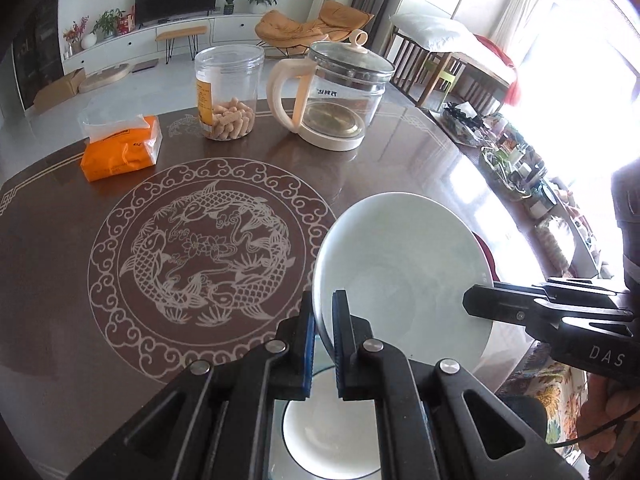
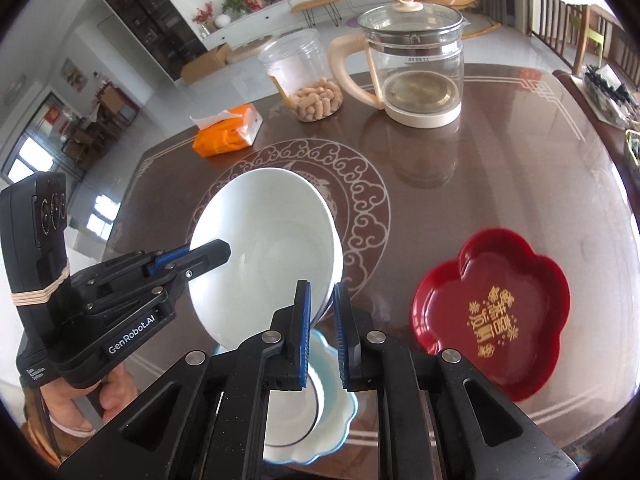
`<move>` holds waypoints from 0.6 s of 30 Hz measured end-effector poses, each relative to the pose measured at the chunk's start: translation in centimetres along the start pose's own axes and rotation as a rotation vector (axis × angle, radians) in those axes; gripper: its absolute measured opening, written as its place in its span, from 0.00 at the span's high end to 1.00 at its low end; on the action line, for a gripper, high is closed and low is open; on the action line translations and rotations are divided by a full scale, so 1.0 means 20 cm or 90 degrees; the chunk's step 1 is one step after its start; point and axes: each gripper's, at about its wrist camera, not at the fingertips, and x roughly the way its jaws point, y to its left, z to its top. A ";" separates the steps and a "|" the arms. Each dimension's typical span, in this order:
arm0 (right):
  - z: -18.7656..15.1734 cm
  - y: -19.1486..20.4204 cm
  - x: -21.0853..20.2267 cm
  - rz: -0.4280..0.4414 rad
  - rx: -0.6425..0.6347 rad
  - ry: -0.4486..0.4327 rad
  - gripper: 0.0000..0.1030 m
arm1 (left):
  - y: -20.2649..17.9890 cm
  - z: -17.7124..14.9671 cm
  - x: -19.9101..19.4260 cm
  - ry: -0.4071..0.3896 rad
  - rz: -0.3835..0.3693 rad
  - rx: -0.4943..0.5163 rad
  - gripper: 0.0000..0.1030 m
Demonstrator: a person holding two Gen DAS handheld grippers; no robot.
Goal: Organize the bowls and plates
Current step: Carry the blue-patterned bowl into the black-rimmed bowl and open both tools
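Both grippers have the white bowl (image 2: 264, 256) by its rim, one on each side, and it hangs tilted above the table with its open mouth turned back toward the cameras. The left gripper (image 1: 323, 334) has its jaws pinched down tight on the near edge of the rim in its own view; the right gripper (image 2: 322, 336) is clamped just as narrowly on the opposite edge, so the line between the two grips runs straight across the bowl. Take that bowl as the landmark: directly beneath it, nearest the person, sits the scalloped pale-blue dish (image 2: 340, 408) with a dark-rimmed white dish (image 2: 296, 420) nested inside it, a likely stack to go onto. Off to the bowl's right lies the red flower-shaped tray (image 2: 492, 312), flat and empty, just clear of the right gripper. Beyond the bowl the patterned table (image 1: 60, 280) is open across its fish medallion; the orange tissue pack (image 1: 120, 152), the snack jar (image 1: 228, 96) and the glass kettle (image 1: 336, 96) stand well back along the far edge. I'd judge straight down as the short route, with both hands equally placed and the rim needing to level first.
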 end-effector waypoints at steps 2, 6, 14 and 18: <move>-0.10 0.02 -0.02 0.006 0.011 0.009 0.87 | 0.00 -0.10 -0.02 0.009 0.001 -0.003 0.93; -0.27 0.03 0.03 0.015 0.029 0.030 0.87 | 0.01 -0.26 -0.01 0.029 0.021 0.002 0.93; -0.46 0.04 0.16 0.028 0.058 0.062 0.87 | 0.05 -0.45 0.06 0.067 0.044 0.005 0.93; -0.49 0.06 0.21 0.015 0.056 0.072 0.87 | 0.05 -0.48 0.09 0.075 0.050 0.010 0.92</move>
